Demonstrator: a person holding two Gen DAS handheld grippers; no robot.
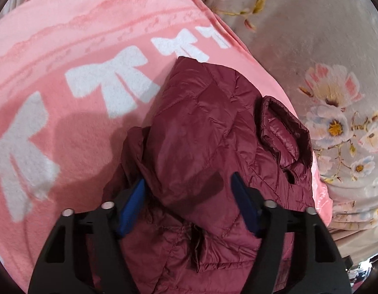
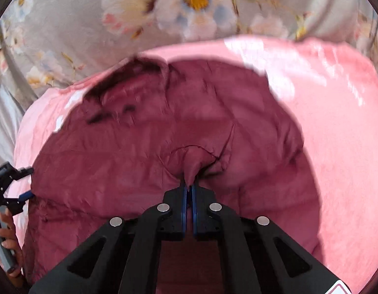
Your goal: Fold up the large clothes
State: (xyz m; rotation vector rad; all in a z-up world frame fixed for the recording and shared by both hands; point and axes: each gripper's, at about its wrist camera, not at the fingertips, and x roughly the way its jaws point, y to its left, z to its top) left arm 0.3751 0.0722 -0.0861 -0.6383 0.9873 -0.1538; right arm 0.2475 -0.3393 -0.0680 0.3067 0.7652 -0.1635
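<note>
You had no readable words, labels, brands or numbers anywhere in either view ahead of the tongs.

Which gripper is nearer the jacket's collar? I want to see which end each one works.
Left. The left gripper straddles a fold just below the collar; the right gripper pinches the jacket farther from it.

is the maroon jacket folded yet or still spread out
Partly folded. The jacket lies bunched on the pink blanket, one quilted part lapped over the rest, its collar exposed; the right gripper pinches a fabric ridge.
</note>
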